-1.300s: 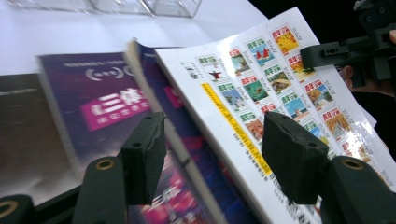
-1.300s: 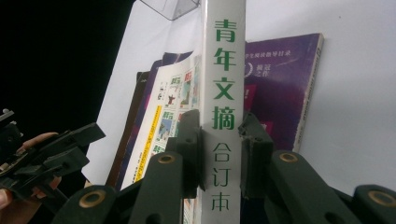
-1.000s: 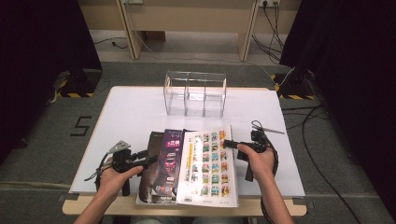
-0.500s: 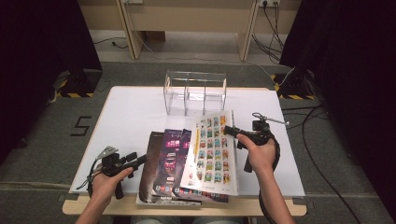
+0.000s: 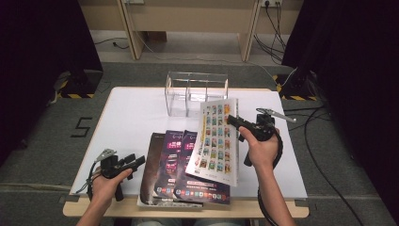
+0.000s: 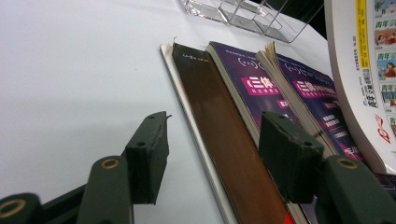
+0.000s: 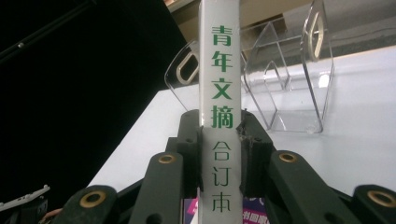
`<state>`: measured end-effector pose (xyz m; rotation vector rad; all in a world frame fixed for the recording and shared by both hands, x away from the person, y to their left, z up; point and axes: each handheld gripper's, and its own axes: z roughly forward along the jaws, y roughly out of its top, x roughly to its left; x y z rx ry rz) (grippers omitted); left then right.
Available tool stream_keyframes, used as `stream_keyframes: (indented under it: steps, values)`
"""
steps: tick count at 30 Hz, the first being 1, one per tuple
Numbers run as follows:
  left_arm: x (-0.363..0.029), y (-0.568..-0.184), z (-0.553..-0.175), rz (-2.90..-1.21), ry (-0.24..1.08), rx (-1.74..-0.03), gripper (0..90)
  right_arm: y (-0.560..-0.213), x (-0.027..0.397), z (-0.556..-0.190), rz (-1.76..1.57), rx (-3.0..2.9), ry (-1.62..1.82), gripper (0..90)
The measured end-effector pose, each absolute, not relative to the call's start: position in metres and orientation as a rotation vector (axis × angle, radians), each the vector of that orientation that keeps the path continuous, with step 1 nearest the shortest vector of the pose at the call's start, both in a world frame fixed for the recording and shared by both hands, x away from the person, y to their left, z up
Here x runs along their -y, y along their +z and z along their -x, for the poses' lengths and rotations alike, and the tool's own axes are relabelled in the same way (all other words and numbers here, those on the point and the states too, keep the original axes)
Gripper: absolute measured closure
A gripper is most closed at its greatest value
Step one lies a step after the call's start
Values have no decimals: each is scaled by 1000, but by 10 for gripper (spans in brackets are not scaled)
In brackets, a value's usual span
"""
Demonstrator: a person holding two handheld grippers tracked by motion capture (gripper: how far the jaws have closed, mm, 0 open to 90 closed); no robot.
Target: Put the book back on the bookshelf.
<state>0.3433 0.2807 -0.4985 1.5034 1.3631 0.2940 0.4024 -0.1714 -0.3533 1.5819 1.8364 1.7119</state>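
My right gripper (image 5: 234, 121) is shut on the spine of a white book (image 5: 216, 141) with a grid of colourful pictures on its cover, and holds it tilted above the table. In the right gripper view that spine (image 7: 220, 93) with green characters stands upright between the jaws of my right gripper (image 7: 220, 154). Below lie a brown book (image 5: 153, 169) and two purple books (image 5: 178, 162). My left gripper (image 5: 135, 163) rests open at the stack's left edge. Ahead of my left gripper (image 6: 215, 172) lies the brown book (image 6: 219, 126), untouched by the pads.
A clear acrylic rack (image 5: 195, 92) with several compartments stands at the table's far middle, also seen behind the spine as the rack (image 7: 285, 79). The white table (image 5: 127, 117) is bare on its left half. Cables trail on the floor at right.
The right gripper has lifted the white book off the stack and tilted it up towards the rack. The left gripper has drawn back a little to the left and lower.
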Motion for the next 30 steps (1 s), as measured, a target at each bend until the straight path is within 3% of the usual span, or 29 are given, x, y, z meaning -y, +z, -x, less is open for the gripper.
stream_keyframes:
  steps: [14,30]
  values:
    - [-282,-500,-344,-1499,289,-1369,423,-348,170,-408,-1576,-1817,1709,741]
    - [-283,-501,-345,-1499,287,-1367,427,-316,165,-427,-1504,-1788,1662,741]
